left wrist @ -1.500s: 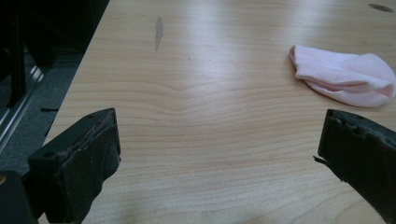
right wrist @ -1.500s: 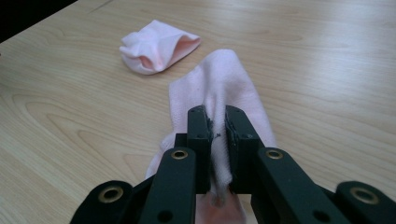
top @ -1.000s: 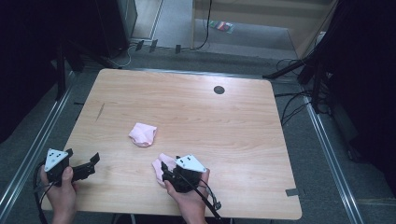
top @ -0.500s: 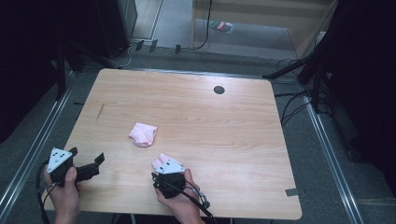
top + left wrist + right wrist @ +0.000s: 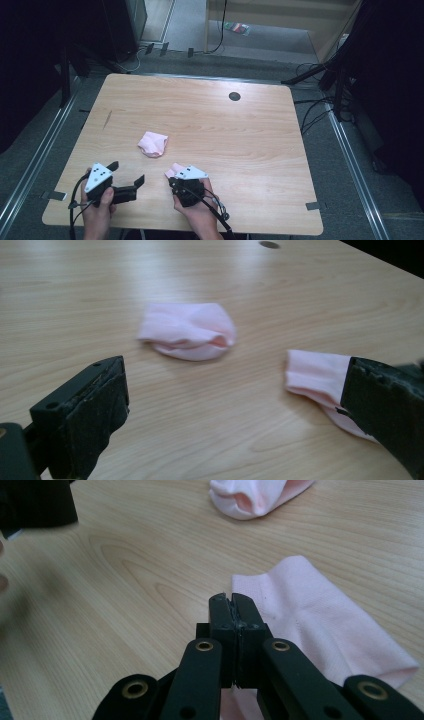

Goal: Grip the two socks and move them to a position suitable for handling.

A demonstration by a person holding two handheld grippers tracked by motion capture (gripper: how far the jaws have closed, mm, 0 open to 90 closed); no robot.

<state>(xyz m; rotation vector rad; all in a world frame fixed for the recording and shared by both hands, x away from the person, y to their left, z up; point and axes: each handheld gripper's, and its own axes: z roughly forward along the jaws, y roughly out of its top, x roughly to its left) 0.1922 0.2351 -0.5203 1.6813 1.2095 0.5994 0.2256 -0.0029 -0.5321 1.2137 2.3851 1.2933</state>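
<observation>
A crumpled pink cloth (image 5: 152,144) lies near the table's middle, also seen in the left gripper view (image 5: 190,330) and at the top of the right gripper view (image 5: 250,497). A second, flat pink cloth (image 5: 175,170) lies closer to the front edge. My right gripper (image 5: 176,179) is shut, its tips (image 5: 231,602) low over that cloth's (image 5: 320,625) left edge; whether they pinch fabric is unclear. My left gripper (image 5: 127,172) stands open to the left, aimed at both cloths, with nothing between its jaws (image 5: 235,375). Its right jaw hides part of the flat cloth (image 5: 315,372).
The wooden table (image 5: 250,135) has a small dark round hole (image 5: 234,96) at the back. Metal rails and cables run along the floor on both sides. The table's front edge is close under both hands.
My right gripper has shifted left and back toward the person, staying by the flat cloth. My left gripper has moved right, toward the cloths. Neither cloth has moved.
</observation>
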